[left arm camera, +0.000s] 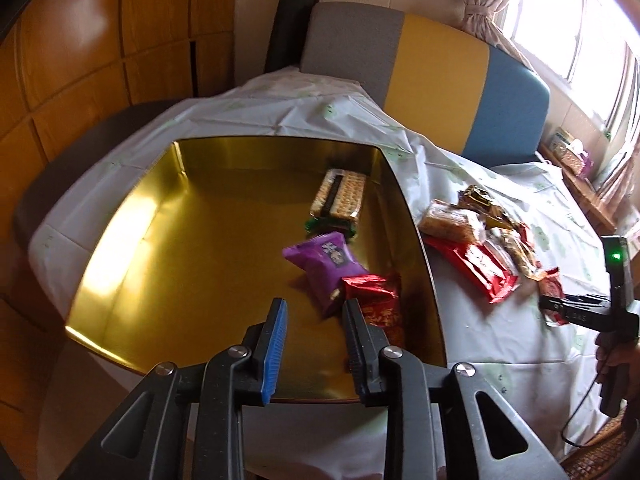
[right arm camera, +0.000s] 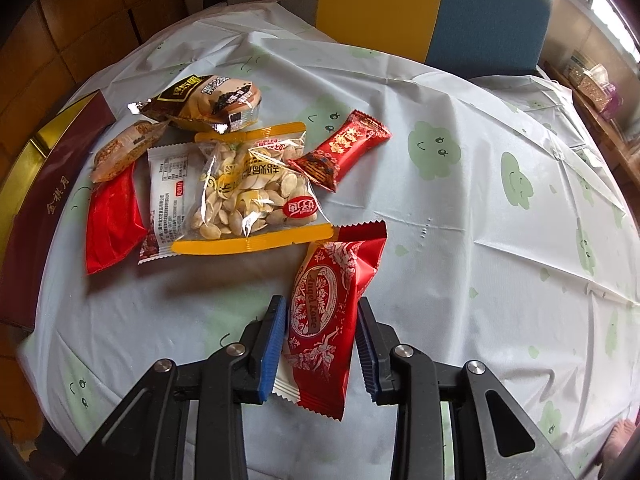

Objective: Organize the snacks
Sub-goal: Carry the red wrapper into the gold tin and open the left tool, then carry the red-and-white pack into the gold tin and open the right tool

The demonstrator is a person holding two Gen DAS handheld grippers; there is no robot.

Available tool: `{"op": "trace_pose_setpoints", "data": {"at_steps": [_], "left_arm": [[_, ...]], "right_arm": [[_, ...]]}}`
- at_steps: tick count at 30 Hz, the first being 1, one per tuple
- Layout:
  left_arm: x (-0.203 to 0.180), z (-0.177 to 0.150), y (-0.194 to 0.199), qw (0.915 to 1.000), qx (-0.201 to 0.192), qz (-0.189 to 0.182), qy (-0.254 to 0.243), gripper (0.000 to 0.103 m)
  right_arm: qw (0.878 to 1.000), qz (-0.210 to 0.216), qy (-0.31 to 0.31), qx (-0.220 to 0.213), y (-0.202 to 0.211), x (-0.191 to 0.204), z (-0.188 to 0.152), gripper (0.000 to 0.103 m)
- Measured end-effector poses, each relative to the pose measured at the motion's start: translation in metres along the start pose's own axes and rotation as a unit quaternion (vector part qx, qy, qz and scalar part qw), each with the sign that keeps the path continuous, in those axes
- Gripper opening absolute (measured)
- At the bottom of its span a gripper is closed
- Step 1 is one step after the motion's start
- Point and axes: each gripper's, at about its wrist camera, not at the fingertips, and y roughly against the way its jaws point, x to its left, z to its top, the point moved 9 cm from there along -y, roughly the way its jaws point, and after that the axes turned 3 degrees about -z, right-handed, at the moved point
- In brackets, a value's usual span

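The left gripper (left arm camera: 314,308) hangs over the near right part of the gold tin (left arm camera: 120,280), its fingers released with nothing between them. Inside the tin, a red packet (left arm camera: 378,300) lies against the right wall, a purple packet (left arm camera: 324,260) touching it on the left, and a cracker pack (left arm camera: 340,196) sits farther back; the tin's left and middle floor is bare. The right gripper (right arm camera: 322,308) has its fingers clenched on a red wafer packet (right arm camera: 324,320), lifted near the desk's (right arm camera: 480,220) near edge. Far left of it, just beside the tin's maroon wall (right arm camera: 44,208), the remaining snacks crowd together around a seed bag (right arm camera: 248,188), while the desk's right half stays open.
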Motion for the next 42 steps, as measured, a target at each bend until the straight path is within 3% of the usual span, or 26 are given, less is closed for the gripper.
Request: {"op": "trace_pose_setpoints", "data": {"at_steps": [8,19,25,32,37,42], "left_arm": [[0.015,0.002,0.01,0.9995,-0.014,0.028,0.008,0.029],[0.036,0.004,0.014,0.9982,-0.025,0.046,0.028,0.029],[0.055,0.006,0.019,0.9966,-0.034,0.056,0.05,0.029],[0.085,0.008,0.027,0.9926,-0.047,0.073,0.085,0.029],[0.106,0.005,0.032,0.9897,-0.052,0.085,0.103,0.029],[0.121,-0.002,0.03,0.988,-0.046,0.091,0.116,0.029]], "right_arm": [[1.0,0.019,0.011,0.003,0.012,0.012,-0.005,0.029],[0.996,0.077,0.02,-0.045,0.047,0.057,0.009,0.029],[0.984,0.146,0.062,-0.083,0.089,0.133,0.025,0.029],[0.956,0.234,0.154,-0.089,0.111,0.256,0.043,0.029],[0.944,0.245,0.213,-0.067,0.095,0.332,0.04,0.029],[0.941,0.235,0.242,-0.031,0.069,0.364,0.027,0.03]]}}
